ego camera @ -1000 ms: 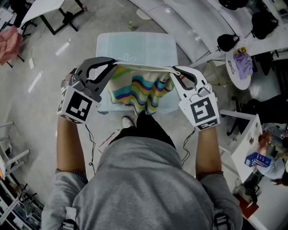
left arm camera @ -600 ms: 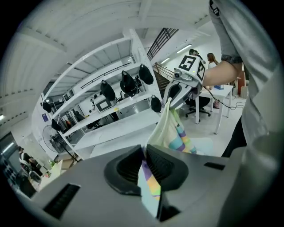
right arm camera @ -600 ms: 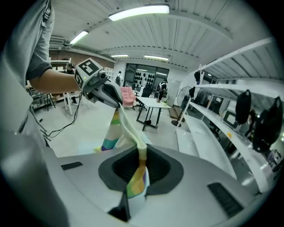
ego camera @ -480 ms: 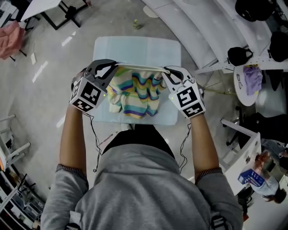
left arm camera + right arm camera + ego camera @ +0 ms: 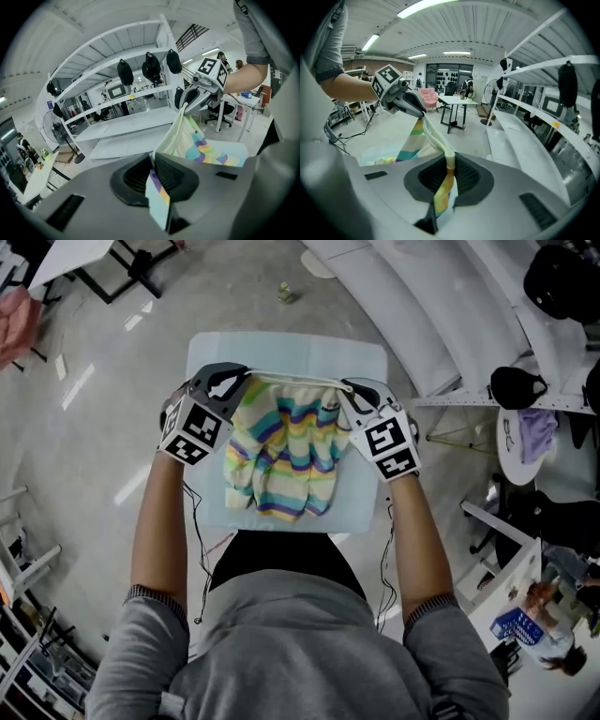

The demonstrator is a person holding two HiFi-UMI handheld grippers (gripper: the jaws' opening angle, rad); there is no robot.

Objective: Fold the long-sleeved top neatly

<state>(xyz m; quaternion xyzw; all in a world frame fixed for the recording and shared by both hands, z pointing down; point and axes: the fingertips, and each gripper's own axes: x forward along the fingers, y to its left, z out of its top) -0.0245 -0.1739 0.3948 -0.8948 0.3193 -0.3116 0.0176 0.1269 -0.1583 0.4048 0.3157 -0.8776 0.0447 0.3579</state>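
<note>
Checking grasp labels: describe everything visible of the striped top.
The top is soft, knit-looking fabric in wavy pastel stripes: cream, yellow, teal, purple. Its cream upper edge is stretched taut between the left gripper and the right gripper, each shut on one end of it. The rest hangs crumpled, and its lower part appears bunched on the pale blue table. The sleeves can't be told apart.

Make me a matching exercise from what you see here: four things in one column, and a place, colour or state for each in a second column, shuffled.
Column one
1. left hand-held gripper
2. striped top
3. table
4. purple cloth

Column two
a. pale blue, beneath the garment
b. shut on a corner of fabric
c. far off at the right of the head view
d. upper edge pulled taut, the rest drooping in folds

Pairs: 1-b, 2-d, 3-a, 4-c
</note>
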